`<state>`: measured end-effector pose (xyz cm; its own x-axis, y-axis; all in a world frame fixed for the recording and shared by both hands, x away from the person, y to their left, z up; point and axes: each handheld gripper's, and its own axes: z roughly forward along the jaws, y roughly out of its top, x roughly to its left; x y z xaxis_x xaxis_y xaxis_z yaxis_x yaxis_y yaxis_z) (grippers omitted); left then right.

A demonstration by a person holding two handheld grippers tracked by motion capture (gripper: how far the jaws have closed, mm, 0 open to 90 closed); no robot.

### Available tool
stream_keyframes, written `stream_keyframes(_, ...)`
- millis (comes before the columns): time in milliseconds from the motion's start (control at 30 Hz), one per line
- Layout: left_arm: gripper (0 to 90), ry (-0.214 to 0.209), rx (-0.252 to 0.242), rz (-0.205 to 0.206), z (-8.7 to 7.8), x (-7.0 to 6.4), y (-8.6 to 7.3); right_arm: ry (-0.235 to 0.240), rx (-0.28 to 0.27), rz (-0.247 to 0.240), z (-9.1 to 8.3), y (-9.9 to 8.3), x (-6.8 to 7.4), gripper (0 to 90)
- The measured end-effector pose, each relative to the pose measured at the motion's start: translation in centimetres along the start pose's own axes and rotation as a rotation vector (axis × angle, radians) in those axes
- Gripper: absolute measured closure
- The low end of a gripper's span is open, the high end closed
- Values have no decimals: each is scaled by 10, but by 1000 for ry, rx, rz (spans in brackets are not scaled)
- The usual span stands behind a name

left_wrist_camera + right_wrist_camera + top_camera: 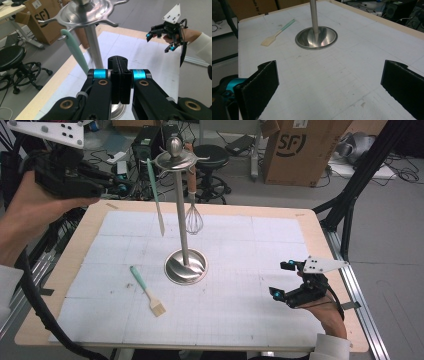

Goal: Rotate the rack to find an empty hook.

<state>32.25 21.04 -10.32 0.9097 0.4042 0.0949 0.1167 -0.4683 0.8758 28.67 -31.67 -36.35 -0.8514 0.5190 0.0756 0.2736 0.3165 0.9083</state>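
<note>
Fingers of the left gripper (120, 75) pressed together beside the hanging spatula (155, 195); right gripper (289, 279) fingers spread above the table (310, 227)

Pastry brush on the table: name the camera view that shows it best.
High view. The pastry brush lies whole and unobstructed left of the stand's base, green handle to bristles. The right gripper view shows it farther off and foreshortened. In the left gripper view I cannot make it out.
</note>
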Motion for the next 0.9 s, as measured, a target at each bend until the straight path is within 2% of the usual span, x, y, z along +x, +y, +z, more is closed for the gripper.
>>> stream_keyframes(167, 897, -4, 3, 1, 5, -9, 4, 6, -4, 0, 3, 2, 0, 2)
stream_keyframes(533, 897, -5, 4, 0, 16, -16, 20, 18, -6, 3, 5, 2, -2, 2)
stream_keyframes(633, 898, -16, -12, -7, 21, -19, 25, 16, -11, 4, 5, 2, -2, 2)
stream_keyframes(900, 898, 13, 0, -13, 35, -16, 34, 24, -16, 3, 4, 2, -2, 2)
